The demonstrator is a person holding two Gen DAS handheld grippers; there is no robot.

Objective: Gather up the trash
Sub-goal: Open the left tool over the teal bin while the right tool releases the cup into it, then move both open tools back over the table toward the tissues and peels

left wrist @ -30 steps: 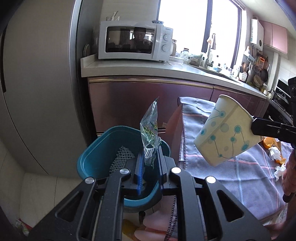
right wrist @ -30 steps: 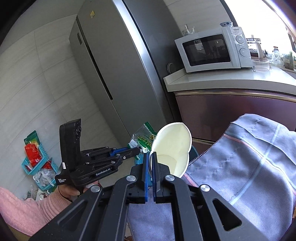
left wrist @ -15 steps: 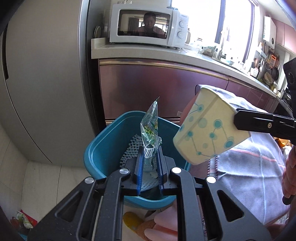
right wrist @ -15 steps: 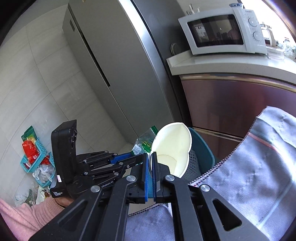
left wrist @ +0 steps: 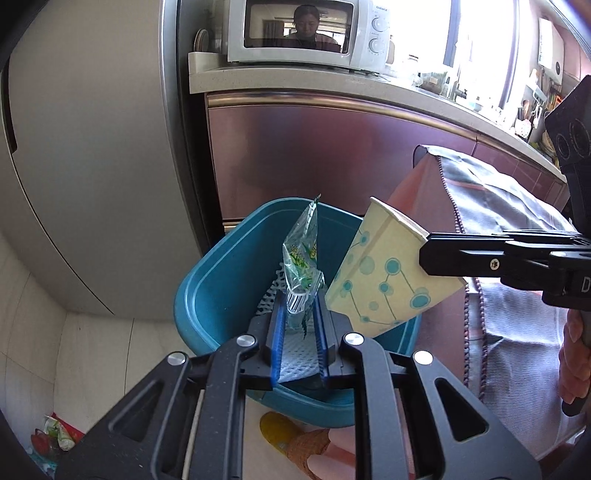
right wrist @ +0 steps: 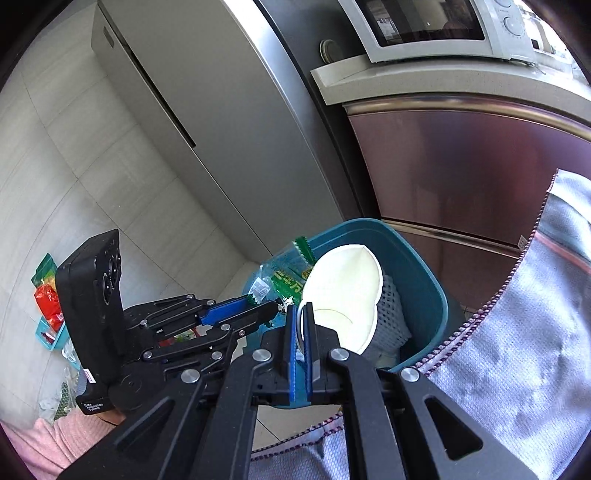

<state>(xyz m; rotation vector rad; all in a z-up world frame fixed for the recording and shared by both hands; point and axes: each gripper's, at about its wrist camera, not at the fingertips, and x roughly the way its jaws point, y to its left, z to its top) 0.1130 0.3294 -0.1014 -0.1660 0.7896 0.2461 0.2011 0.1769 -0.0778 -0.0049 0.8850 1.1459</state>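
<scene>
Kitchen setting: a brushed steel refrigerator (left wrist: 85, 166) and a maroon-fronted counter cabinet (left wrist: 314, 155) stand behind a teal plastic waste bin (left wrist: 221, 280), which serves as the reference point below. A white microwave oven (left wrist: 306, 33) sits on the counter above and behind the bin.

Bin contents: white foam fruit netting (right wrist: 391, 310) lies inside against the wall; a white mesh piece shows on the bottom. Nothing more of the contents can be made out.

Left gripper (left wrist: 300, 314): held directly over the bin's open mouth. A clear plastic snack wrapper with green print (left wrist: 303, 258) stands upright between the blue pads, its barcode end lowest. The jaws are opening; a gap shows on each side of the wrapper, so the pads no longer press on it.

Right gripper (right wrist: 303, 314): also over the bin, on the side nearer the grey striped tablecloth (right wrist: 517, 350). Its fingers are pressed together on the rim of a cream paper cup with teal dot pattern (left wrist: 388, 273), which is tilted, mouth toward the camera, its wall flattened at the pinch. The cup interior (right wrist: 343, 288) appears empty.

On the floor well left of the bin, a small turquoise basket (right wrist: 48, 328) holds red and green packets.
</scene>
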